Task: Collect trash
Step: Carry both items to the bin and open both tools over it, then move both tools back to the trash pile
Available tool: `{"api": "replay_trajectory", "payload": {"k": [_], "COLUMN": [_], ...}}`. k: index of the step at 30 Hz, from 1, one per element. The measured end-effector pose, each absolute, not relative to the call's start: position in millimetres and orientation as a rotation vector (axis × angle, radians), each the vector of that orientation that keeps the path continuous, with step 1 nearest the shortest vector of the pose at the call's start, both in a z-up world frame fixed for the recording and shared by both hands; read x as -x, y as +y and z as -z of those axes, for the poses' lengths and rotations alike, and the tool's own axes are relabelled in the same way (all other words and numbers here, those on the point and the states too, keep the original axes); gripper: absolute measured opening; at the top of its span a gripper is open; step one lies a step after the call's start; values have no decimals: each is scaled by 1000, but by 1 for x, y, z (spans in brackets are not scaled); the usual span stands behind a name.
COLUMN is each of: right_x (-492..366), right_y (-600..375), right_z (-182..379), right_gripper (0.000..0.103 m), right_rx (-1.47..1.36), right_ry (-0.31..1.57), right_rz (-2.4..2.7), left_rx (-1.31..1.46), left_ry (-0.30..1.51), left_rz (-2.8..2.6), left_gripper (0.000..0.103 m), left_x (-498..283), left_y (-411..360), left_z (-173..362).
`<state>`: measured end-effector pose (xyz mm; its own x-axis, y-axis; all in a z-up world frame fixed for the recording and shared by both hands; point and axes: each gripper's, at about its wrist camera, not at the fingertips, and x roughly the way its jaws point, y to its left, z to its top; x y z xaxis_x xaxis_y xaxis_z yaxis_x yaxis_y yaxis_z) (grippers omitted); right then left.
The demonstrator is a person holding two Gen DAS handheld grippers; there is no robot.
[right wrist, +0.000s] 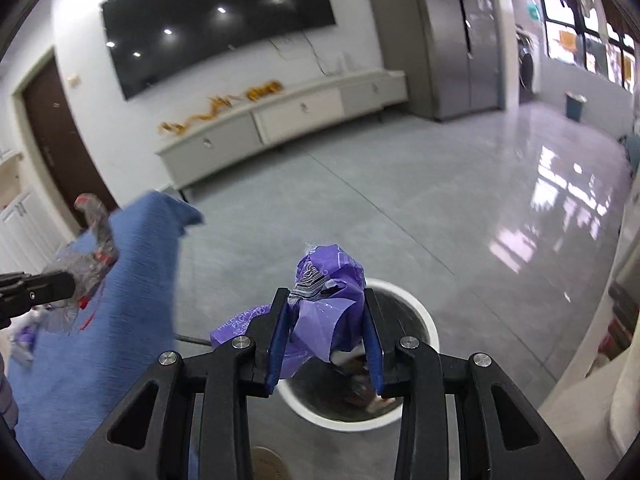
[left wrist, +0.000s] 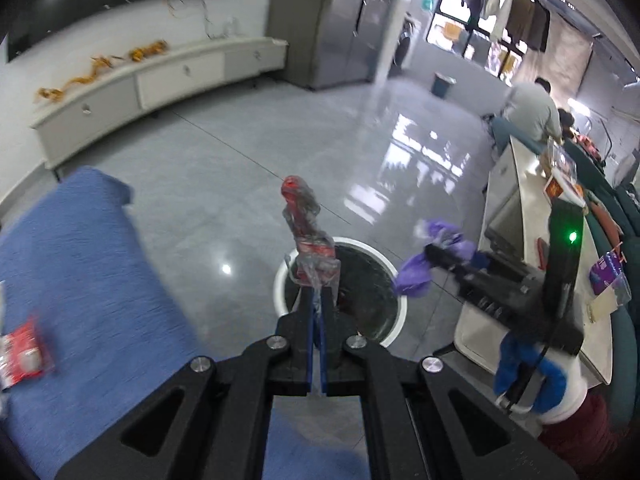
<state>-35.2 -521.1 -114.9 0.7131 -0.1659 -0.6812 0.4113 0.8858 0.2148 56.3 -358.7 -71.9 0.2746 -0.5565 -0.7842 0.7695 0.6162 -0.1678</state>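
- My left gripper (left wrist: 319, 292) has its jaws pressed together on a clear-and-red wrapper (left wrist: 306, 224), which sticks up past the tips, right over the near rim of the bin (left wrist: 280, 276).
- My right gripper (right wrist: 326, 308) pinches a crumpled purple packet (right wrist: 330, 300) between its half-spread pads; the bin (right wrist: 430, 320) sits just below and ahead of it.
- The step, as I judge it, is the drop into the bin. To do it well I bring each gripper's tips fully over the dark opening before I let go, since both loads are light film and could drift onto the rim or floor.
- The purple packet hangs partly outside the jaws toward my left, so I would centre it a little further in.
- I would release one at a time; the two grippers are near each other above the same opening and could knock together.
- More trash waits: a red packet (left wrist: 26, 354) lies on the blue cloth (left wrist: 80, 260) to the left of my left gripper.
- A white table (left wrist: 516, 184) with clutter stands to the right of the bin, close beside my right gripper; people sit well beyond it.
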Motion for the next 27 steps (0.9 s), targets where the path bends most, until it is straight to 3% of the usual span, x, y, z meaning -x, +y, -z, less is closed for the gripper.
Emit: {"api": "replay_trajectory", "payload": {"k": [9,14,16,18,19,27], "right_x": [8,6,6,8,10,29], "right_y": [-560,-566,-572,-575,-574,-562], "right_z": [178,195,202,207,208,186], "right_gripper": [36,45,54,55,56,56], "right_rx": [-464,-503,-525,-534,-538,-554], "right_ry": [798,811,810,814,814,750], "right_rz": [400,425,432,446,448,454], "left_rx": [-279,-277,-274,-268,-261,-192], "left_ry": [991,1027,1033,1019,1000,849], "left_rz": [934,940,946,953,951,893], "left_gripper": [4,5,10,36,41,41], "left_x": [-79,-86,-86,-83,-81,-63], "left_y": [-438,-455,-454,-450,-447,-402], "left_z": [120,133,133,130,126,89]}}
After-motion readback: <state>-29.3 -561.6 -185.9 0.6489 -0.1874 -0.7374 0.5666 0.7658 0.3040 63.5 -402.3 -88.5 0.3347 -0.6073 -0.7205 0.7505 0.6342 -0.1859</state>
